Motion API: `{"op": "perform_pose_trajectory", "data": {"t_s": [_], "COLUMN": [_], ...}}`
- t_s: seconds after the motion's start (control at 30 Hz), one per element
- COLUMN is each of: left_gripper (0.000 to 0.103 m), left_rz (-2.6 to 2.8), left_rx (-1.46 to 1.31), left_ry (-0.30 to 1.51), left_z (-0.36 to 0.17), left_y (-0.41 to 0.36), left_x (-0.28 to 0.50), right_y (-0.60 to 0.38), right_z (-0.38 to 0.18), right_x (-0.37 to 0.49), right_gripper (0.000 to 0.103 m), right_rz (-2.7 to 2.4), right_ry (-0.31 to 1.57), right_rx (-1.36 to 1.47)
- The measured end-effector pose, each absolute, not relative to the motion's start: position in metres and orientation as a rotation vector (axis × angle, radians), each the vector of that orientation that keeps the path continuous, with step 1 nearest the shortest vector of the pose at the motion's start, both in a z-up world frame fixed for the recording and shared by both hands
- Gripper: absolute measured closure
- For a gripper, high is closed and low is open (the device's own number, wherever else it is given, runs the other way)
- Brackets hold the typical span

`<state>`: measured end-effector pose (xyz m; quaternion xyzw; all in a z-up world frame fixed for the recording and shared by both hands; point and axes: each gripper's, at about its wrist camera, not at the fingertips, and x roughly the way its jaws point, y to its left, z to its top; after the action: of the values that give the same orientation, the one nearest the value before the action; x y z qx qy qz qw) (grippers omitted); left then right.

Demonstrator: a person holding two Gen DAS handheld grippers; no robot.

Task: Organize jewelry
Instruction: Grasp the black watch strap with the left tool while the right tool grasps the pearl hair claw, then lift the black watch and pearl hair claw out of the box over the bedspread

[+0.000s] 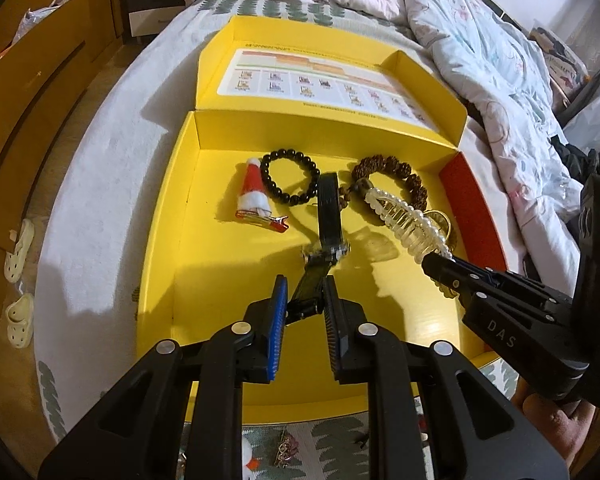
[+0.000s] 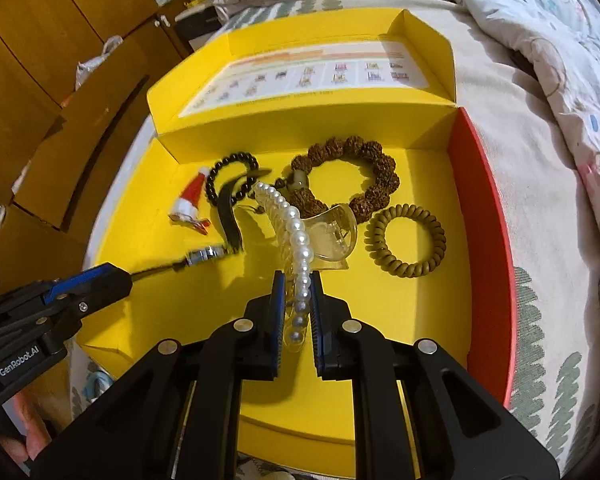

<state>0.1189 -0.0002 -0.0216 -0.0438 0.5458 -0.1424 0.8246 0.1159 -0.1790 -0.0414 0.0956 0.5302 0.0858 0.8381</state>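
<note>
Placing items: left gripper (image 1: 305, 308) is clamping the watch (image 1: 327, 216), right gripper (image 2: 296, 304) the pearl hair claw (image 2: 300, 232), over the yellow box (image 2: 420, 312); next, lowering and releasing apart.

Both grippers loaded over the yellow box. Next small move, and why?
Probably open the right gripper to drop the pearl hair claw: it already hangs low in the yellow box, beside the coil hair tie. The left gripper has the watch.

In the box (image 2: 432, 360), you find the beaded bracelet (image 2: 230, 176) at 10 o'clock, the seed bracelet (image 2: 364, 172) at 12, and the coil tie (image 2: 406, 242) at 2.
</note>
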Motion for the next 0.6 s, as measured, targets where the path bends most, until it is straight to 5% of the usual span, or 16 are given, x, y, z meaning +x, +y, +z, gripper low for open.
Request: {"op": "perform_pose_trajectory", "data": {"t_s": [0.6], "left_gripper": [0.094], "left_rz": [-0.319], "left_rx": [-0.095], "left_ry": [1.144], "left_z": [-0.012], "left_y": [-0.001], "left_x": [0.112], "right_y": [-0.186], "right_z": [-0.029], "right_x": [0.103], "right_gripper": [0.09], "right_rz": [0.192], "right_ry": [1.104], "right_rx": [0.23]}}
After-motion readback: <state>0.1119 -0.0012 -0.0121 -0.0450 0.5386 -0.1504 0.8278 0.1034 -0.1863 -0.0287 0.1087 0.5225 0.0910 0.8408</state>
